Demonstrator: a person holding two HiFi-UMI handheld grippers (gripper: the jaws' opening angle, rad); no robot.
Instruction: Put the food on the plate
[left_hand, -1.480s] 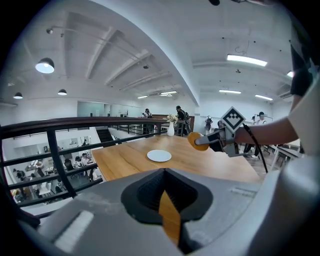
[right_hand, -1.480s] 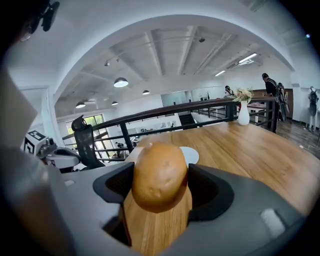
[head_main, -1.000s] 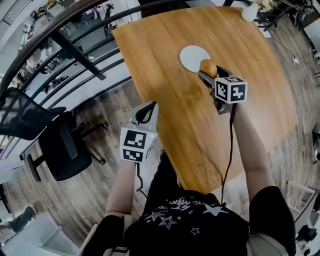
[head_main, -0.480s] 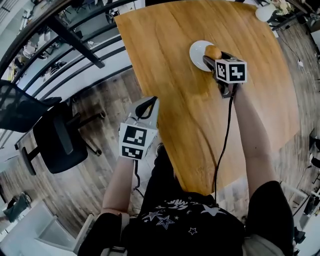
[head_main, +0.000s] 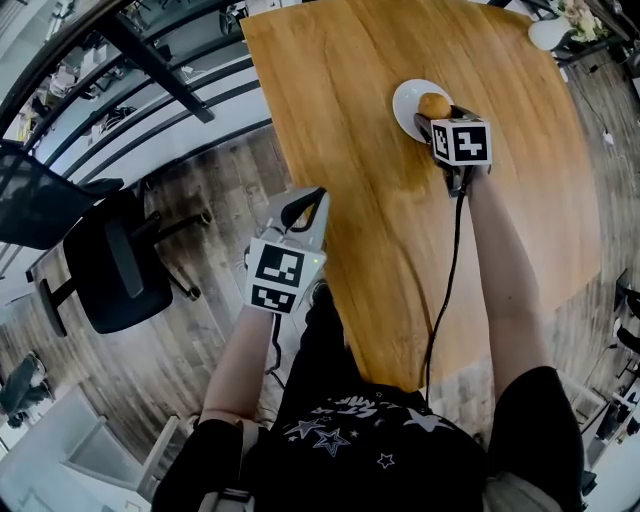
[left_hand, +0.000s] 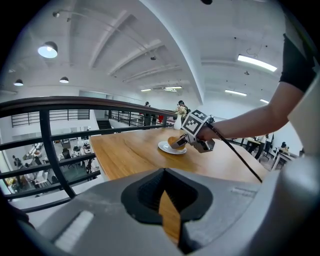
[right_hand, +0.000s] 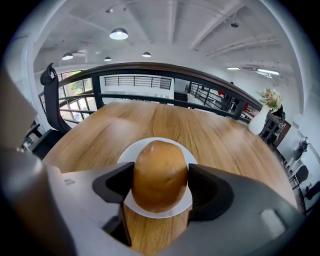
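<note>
No brand or readable word anywhere; the only print is the black-and-white square markers on two cubes, one on the right gripper (head_main: 432, 111) and one on the left gripper (head_main: 304, 206), plus white stars and some lettering too small to read on the person's black shirt (head_main: 370, 450). Count it up: two grippers, one plate (head_main: 405, 100), one piece of food (right_hand: 160, 175). The food is a smooth, golden-brown, rounded lump, taller than it is wide, and the right gripper has it clamped, a dark grey jaw pressed against each flank. It sits right over the small round white plate, towards the rim nearest the person; whether its underside touches the plate I cannot tell. The plate is flat and glossy, lying on a broad table (head_main: 350, 220) of warm orange wood with long streaked grain. A thin black cable (head_main: 445, 290) trails from the right gripper back along the forearm. Over on the left, the gripper hangs off the table's near edge, above grey plank floor (head_main: 210, 230), its jaws drawn together at the tips with nothing between them. One black mesh-backed chair (head_main: 110, 270) stands on that floor, a dark metal railing (head_main: 150, 60) curves past the table's far side, and one white vase (right_hand: 258, 121) with pale flowers stands at the far corner.
</note>
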